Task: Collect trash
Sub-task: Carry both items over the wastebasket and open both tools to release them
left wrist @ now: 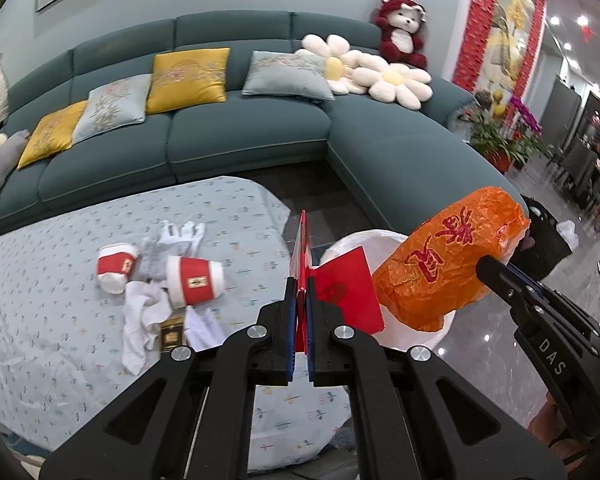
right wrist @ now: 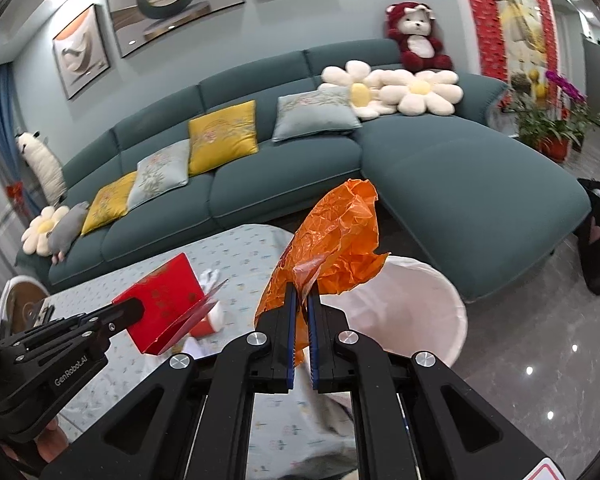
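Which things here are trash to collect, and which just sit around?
Job: red envelope in left gripper; orange plastic bag in right gripper; white bin; paper cups, tissues on table.
Bystanders: cushions, red plush bear, sofa.

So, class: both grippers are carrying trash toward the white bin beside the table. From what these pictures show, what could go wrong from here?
1. The right gripper pinches only an edge of the orange plastic bag; the thin film might slip or tear.
2. The red card folder in the left gripper is gripped at one edge and may miss the white bin.
3. Two cups and tissues still lie on the tablecloth.
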